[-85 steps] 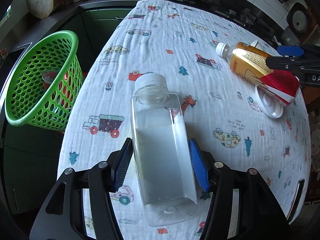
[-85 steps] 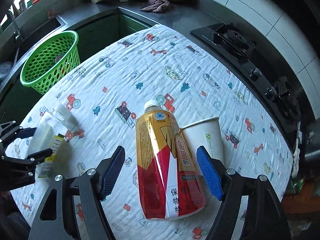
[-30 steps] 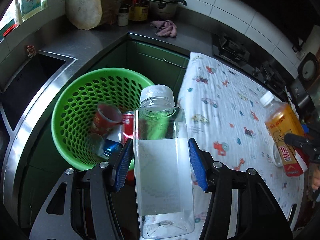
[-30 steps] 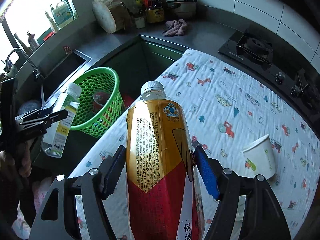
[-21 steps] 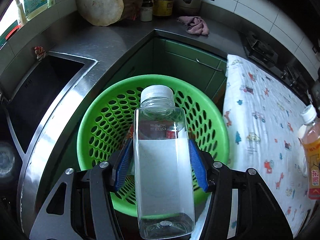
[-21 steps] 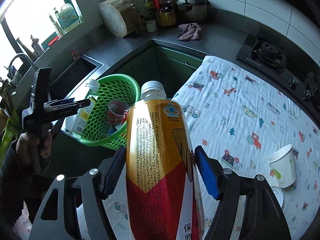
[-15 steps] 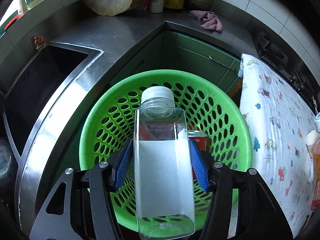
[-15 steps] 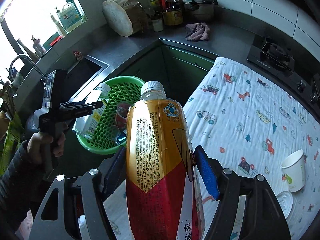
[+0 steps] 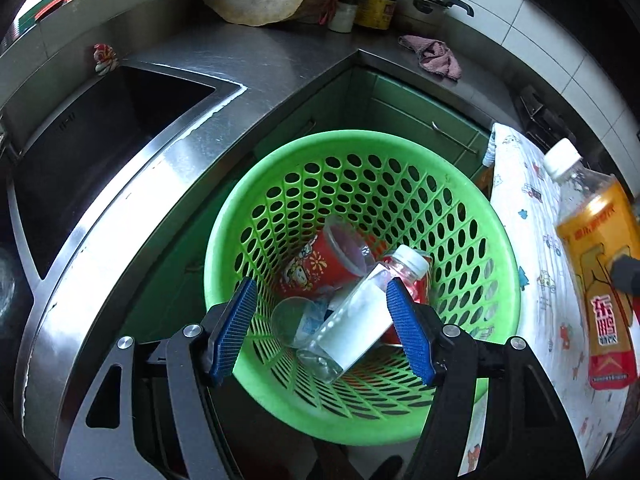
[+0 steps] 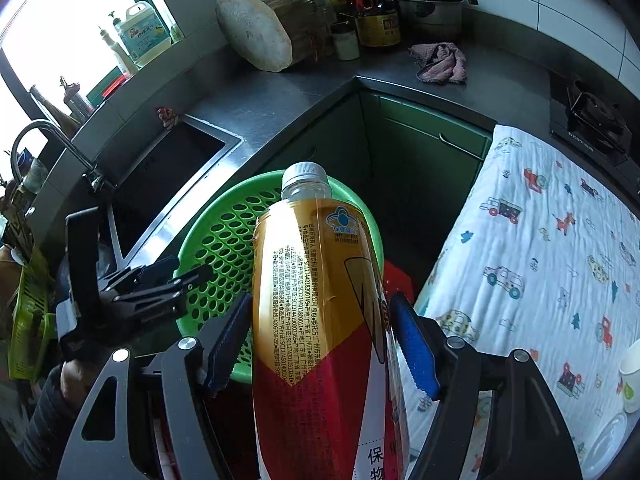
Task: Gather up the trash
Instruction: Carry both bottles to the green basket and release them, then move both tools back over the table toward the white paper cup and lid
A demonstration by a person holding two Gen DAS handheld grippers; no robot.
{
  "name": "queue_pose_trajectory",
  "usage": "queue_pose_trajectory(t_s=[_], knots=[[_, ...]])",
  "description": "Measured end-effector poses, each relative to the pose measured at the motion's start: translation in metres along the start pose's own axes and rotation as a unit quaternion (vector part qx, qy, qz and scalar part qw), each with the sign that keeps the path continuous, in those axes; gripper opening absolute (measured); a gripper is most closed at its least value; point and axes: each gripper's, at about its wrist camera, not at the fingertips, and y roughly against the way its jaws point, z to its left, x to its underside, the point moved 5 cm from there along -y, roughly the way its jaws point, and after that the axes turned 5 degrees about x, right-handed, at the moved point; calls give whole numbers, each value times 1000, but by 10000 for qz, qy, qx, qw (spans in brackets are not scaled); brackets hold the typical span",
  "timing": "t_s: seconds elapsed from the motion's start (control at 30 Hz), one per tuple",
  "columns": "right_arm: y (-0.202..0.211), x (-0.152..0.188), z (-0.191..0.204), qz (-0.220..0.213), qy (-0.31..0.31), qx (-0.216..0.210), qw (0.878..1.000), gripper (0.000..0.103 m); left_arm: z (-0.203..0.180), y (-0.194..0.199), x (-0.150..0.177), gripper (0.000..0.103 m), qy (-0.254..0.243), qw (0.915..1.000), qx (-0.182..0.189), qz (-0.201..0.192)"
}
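Left gripper [image 9: 322,326] hangs over the green basket [image 9: 496,280], pointing steeply down into it. Jaws opening; blue pads stand clear of the clear bottle [image 9: 360,312] on both sides. The bottle shows between them but lower, inside the basket, tilted, white cap up and toward the right pad. Cannot tell whether it has come to rest.

Beyond the left gripper's tips, in the basket: a red paper cup [image 9: 328,260] on its side, mouth toward the bottle cap; a clear plastic cup [image 9: 296,320] just left of the bottle's base; a red can partly hidden behind the bottle's neck.

Right gripper [image 10: 320,344] is clamped on the orange tea bottle [image 10: 316,300], one pad on each flank, bottle upright along the fingers, white cap at the far end. Cap sits in line with the near rim of the basket [image 10: 224,240], which lies ahead of and below this gripper. From the left wrist view the same bottle [image 9: 592,256] is off to the right, over the edge of the patterned cloth [image 9: 532,240].

That cloth [image 10: 540,248] covers the surface to the right of the right gripper; a white paper cup [image 10: 631,376] stands on it at far right.

Steel sink [image 9: 88,140] lies left of and beyond the left gripper. A pink rag [image 10: 440,62] lies on the counter far ahead.
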Motion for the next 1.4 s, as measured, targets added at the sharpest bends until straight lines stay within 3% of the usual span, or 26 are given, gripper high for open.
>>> queue_pose_trajectory(t_s=[0.17, 0.37, 0.47, 0.57, 0.93, 1.4], knots=[[-22, -13, 20, 10, -64, -26, 10000, 68, 16, 18, 14, 73, 172, 9998, -18, -96], [-54, -28, 37, 10, -181, 57, 9998, 68, 31, 32, 28, 73, 273, 9995, -98, -160], [-67, -31, 42, 69, -285, -132, 9995, 69, 34, 34, 33, 73, 308, 9994, -103, -144], [-67, -28, 44, -11, -220, -208, 9995, 75, 37, 36, 37, 73, 262, 9994, -160, -140], [-11, -7, 24, -369, -12, -160, 9992, 77, 17, 44, 37, 75, 78, 9996, -102, -238], [72, 64, -79, -680, -520, 556, 9948, 77, -49, 48, 43, 76, -434, 9988, 106, -219]])
